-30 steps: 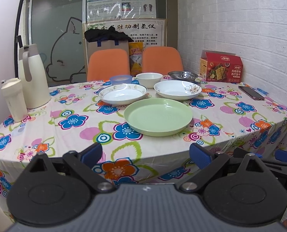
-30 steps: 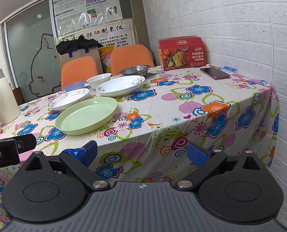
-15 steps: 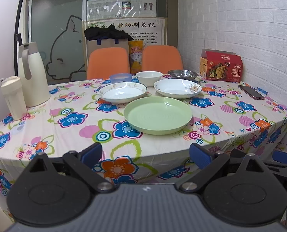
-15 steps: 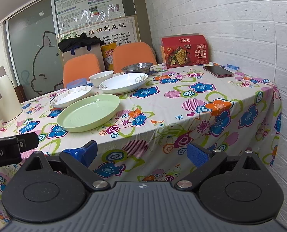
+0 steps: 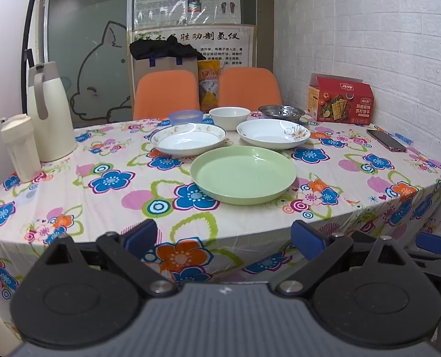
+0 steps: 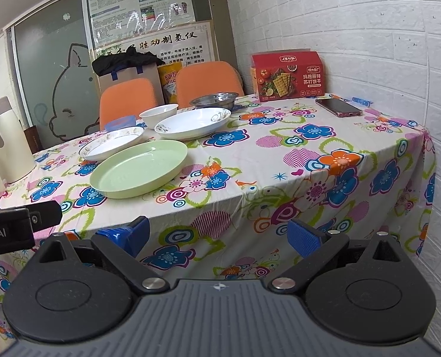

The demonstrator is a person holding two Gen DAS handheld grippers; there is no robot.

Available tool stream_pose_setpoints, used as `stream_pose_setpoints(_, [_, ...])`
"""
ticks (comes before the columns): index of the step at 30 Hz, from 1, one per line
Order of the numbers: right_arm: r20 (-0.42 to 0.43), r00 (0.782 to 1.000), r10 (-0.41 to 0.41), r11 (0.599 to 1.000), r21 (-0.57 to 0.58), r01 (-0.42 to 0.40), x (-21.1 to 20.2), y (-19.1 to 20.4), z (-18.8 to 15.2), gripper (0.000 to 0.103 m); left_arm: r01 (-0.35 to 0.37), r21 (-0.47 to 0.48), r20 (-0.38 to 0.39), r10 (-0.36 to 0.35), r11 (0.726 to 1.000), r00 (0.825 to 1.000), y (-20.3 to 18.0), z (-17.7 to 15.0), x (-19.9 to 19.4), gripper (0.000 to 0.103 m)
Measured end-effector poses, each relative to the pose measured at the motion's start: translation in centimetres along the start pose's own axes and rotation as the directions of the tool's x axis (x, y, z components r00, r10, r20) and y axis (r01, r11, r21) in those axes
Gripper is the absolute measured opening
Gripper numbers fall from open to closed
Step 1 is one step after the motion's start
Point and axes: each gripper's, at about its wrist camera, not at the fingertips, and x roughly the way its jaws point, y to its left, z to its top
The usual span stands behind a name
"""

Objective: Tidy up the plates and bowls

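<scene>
- Left tongs point(image 5: 223, 236): spread wide, nothing gripped, held off the near edge of the worktop point(image 5: 107, 208); blue pads are seen in front of the overhanging floral cloth.
- Right tongs point(image 6: 217, 235): likewise spread and empty, held off the same near edge, further toward the white brick wall.
- Green plate point(image 5: 243, 174): laid flat on the worktop, nearest of the dishes, roughly centred ahead of the left tongs, well apart from both.
- Gold-rimmed white plate point(image 5: 187, 138): placed just behind the green plate, to its left; rims are close, contact cannot be told.
- White plate with flower print point(image 5: 273, 133): placed behind the green plate, to its right, just beside the gold-rimmed one.
- White bowl point(image 5: 229, 115): set upright behind the two white plates, between them.
- Blue tub point(image 5: 186, 117): seen left of the white bowl; steel bowl point(image 5: 281, 111): seen to its right.
- Cream thermos jug point(image 5: 49, 113) and cream tumbler point(image 5: 20, 147): stood upright at the left side of the worktop, close together.
- Red cracker box point(image 5: 341, 99): stood at the far right by the wall; phone point(image 5: 386, 140) is laid flat nearer, on the right side.
</scene>
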Motion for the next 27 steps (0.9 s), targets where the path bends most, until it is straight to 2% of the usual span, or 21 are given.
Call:
stream_pose_setpoints(17, [-0.023,1.000,0.006,1.000,-0.009,-0.006,0.5,0.1,-0.3,0.087,-0.002,0.004,-0.013,0.002,1.000,1.000,-0.1,0.0,0.8,0.096])
stream_pose_setpoints(27, [-0.062,0.997,-0.038,0.998,0.045,0.040,2.8,-2.8,-0.4,0.087,0.013,0.030,-0.083,-0.010,0.999,0.997,-0.7,1.6,5.6,0.096])
